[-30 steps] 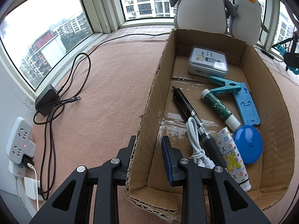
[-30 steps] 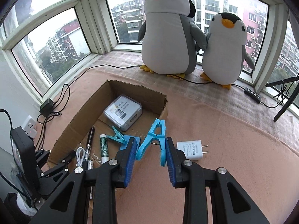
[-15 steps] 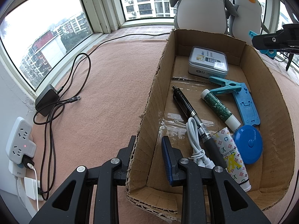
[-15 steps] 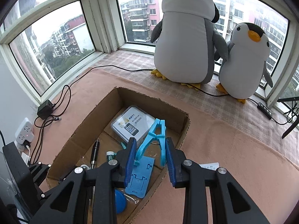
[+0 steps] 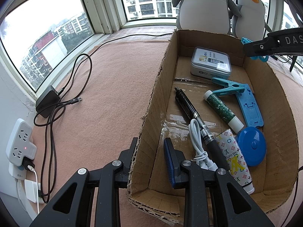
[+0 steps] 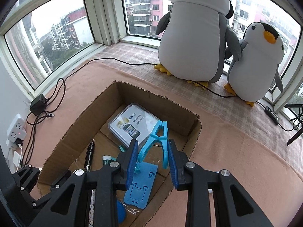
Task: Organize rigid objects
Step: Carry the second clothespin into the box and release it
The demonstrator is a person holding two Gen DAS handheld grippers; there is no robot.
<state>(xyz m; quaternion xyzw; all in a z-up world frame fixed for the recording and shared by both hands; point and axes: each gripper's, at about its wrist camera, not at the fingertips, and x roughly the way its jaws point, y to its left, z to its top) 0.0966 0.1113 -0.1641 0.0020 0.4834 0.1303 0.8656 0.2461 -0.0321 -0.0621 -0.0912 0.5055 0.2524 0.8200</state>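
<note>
- A cardboard box (image 6: 191, 130) on the pink-covered window ledge now lies directly beneath the right gripper (image 6: 151, 158), which a second ago was off to the box's side, above the ledge and a white plug adapter.
- The left gripper (image 5: 149, 157) has not moved: its jaws are closed on the box's near-left wall (image 5: 146, 132), one finger outside and one inside, steadying the box.
- Already in the box: a metal tin (image 5: 210, 63), a blue phone stand (image 5: 250, 106), a blue round case (image 5: 251, 146), a patterned tube (image 5: 233, 158), a black pen (image 5: 191, 111), a green glue stick (image 5: 221, 109), a coiled white cable (image 5: 197, 141) and a teal clip (image 5: 227, 87).
- A second clip, the light-blue clothespin (image 6: 158, 140), is pinched at its handles between the right gripper's nearly closed pads, suspended above the tin and stand.
- Judged from this, the carry is over; releasing the clothespin into the box appears to be what remains.
</note>
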